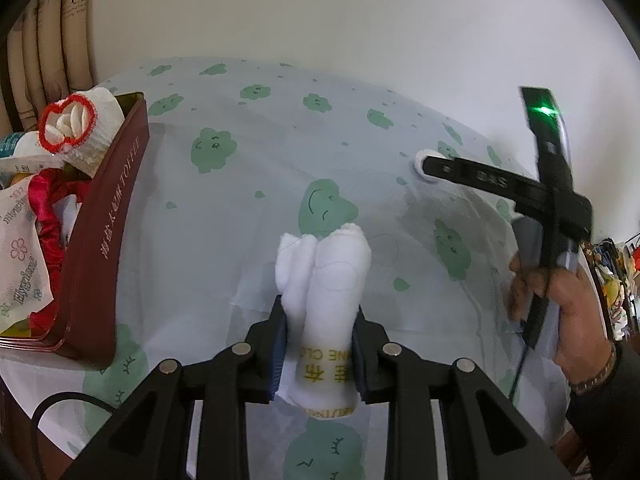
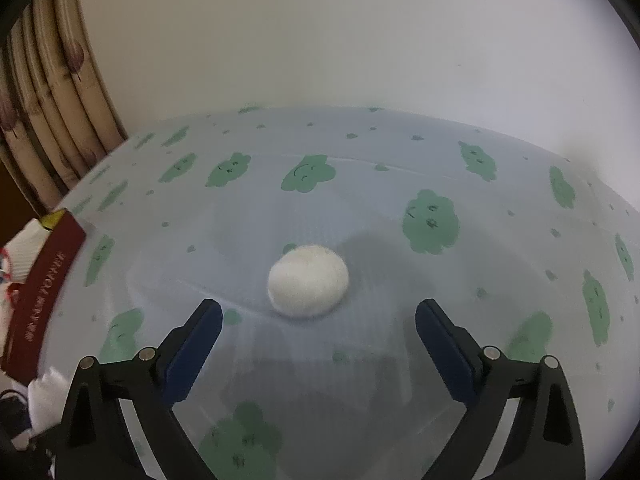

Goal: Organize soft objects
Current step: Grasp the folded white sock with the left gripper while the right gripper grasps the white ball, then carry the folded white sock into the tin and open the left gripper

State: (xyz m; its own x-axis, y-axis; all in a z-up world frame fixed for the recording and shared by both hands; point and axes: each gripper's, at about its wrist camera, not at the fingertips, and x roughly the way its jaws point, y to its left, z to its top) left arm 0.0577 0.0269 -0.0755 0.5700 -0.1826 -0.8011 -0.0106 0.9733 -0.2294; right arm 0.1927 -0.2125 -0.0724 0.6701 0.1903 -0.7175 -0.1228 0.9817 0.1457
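cloud-print tablecloth (image 2: 360, 200), left claw (image 1: 320, 344) clamped on rolled white cloth (image 1: 324, 300), right claw (image 2: 320, 344) wide, empty, nr white ball (image 2: 308, 286)

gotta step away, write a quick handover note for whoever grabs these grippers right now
Left gripper: shut on a rolled white cloth with a printed paper band, held over the tablecloth.
Right gripper: open, nothing between its jaws, a white fluffy ball on the cloth just ahead of it.
Red tin box at the left edge already holds soft items: a red-trimmed white knit piece, red fabric, tissue packs.
Done: some items boxed.
Left: likely put the rolled cloth in the box, then pick up the ball and box it.
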